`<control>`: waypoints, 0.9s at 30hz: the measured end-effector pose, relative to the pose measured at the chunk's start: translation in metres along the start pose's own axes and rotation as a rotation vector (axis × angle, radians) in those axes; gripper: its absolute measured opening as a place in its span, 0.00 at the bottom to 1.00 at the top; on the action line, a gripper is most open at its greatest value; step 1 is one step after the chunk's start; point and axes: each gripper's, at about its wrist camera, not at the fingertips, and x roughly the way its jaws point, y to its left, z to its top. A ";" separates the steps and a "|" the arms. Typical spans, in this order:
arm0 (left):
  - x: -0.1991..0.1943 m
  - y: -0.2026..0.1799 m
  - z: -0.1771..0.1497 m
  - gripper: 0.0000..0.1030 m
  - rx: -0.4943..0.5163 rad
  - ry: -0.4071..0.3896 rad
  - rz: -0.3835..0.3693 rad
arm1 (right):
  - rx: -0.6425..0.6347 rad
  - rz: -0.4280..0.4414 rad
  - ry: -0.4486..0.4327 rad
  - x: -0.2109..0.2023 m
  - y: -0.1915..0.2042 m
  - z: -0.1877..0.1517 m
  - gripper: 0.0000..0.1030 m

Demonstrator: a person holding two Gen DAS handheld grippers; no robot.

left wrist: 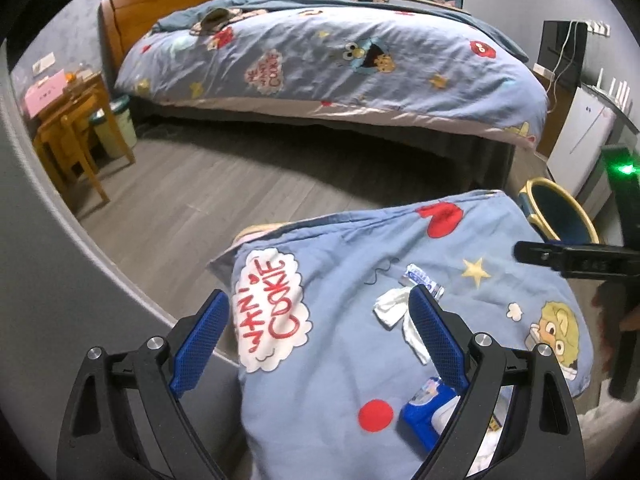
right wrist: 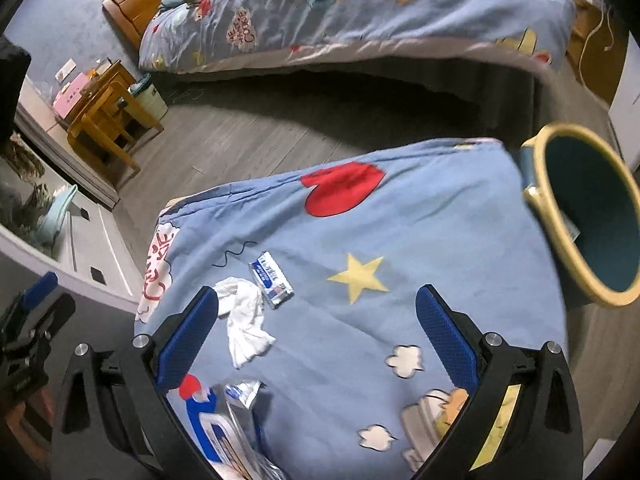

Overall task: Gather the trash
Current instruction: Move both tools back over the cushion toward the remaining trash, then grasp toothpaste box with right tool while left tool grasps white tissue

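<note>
On a blue cartoon-print cushion [right wrist: 420,240] lie a crumpled white tissue [right wrist: 246,322], a small silver-blue wrapper [right wrist: 271,280] and a blue-and-white plastic packet [right wrist: 224,424]. The tissue [left wrist: 394,306], wrapper [left wrist: 424,278] and packet [left wrist: 424,412] also show in the left wrist view. My left gripper [left wrist: 320,316] is open above the cushion, its right finger beside the tissue. My right gripper [right wrist: 318,312] is open and empty, its left finger next to the tissue. A blue bin with a yellow rim [right wrist: 560,264] stands to the cushion's right.
A bed with a matching blue duvet [left wrist: 340,60] fills the far side. Wooden stools [left wrist: 68,136] and a white lidded bin [left wrist: 116,128] stand at the far left on grey floorboards [left wrist: 240,184]. A white cabinet [left wrist: 580,136] is at the right.
</note>
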 end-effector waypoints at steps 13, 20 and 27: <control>0.052 -0.011 -0.001 0.88 0.024 0.127 -0.007 | -0.326 0.092 0.095 0.070 0.023 0.004 0.46; 0.065 -0.004 -0.004 0.88 -0.001 0.166 -0.005 | -0.453 0.092 0.166 0.103 0.040 -0.008 0.45; 0.069 -0.002 -0.004 0.88 -0.023 0.180 -0.014 | -0.530 0.076 0.160 0.120 0.050 -0.013 0.29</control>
